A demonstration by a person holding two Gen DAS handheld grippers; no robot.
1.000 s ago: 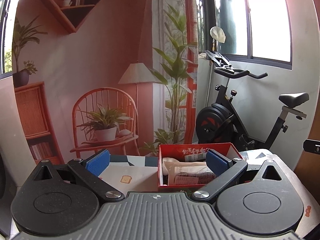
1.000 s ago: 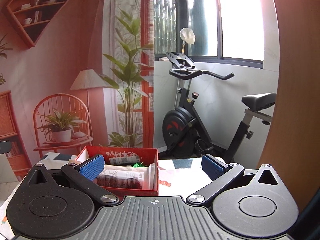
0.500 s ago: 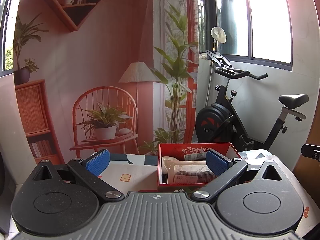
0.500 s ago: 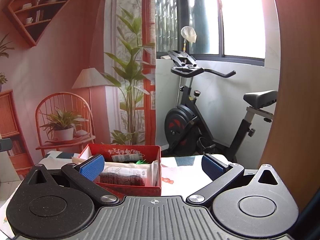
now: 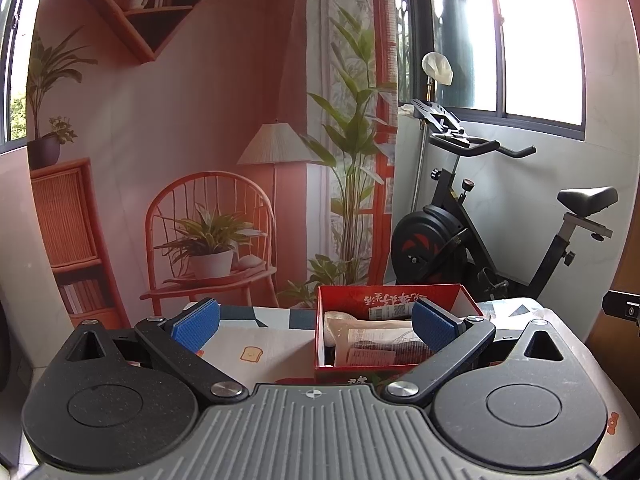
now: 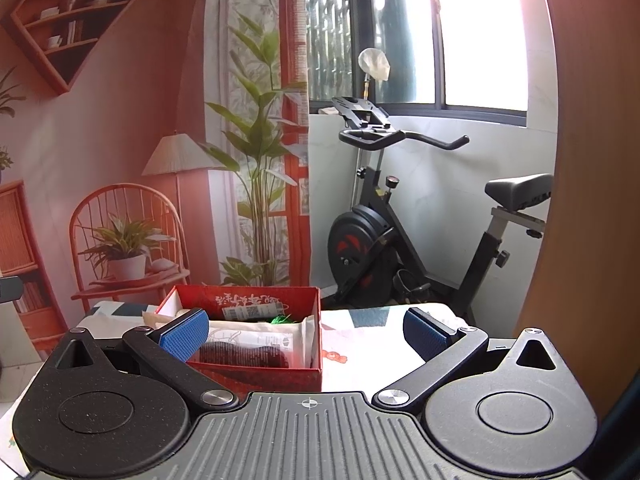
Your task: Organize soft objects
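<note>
A red cardboard box [image 5: 360,372] stands on a table with a patterned cloth [image 5: 256,344]. It holds several soft packets, among them a clear bag with a dark item [image 5: 380,354] and a pale roll [image 5: 334,320]. My left gripper [image 5: 314,322] is open and empty, held back from the box, its right finger in front of the box's right side. In the right wrist view the box [image 6: 260,372] sits left of centre with the same packets [image 6: 248,346]. My right gripper [image 6: 304,334] is open and empty, with its left finger in front of the box.
An exercise bike [image 6: 400,240] stands behind the table by a window. A printed backdrop with a chair and plants [image 5: 208,240] covers the wall. A wooden panel [image 6: 592,200] rises on the right. The cloth [image 6: 360,344] lies bare to the right of the box.
Both grippers have drifted slightly, so the box looks a little lower and nearer in both views. Both stay open and empty.
</note>
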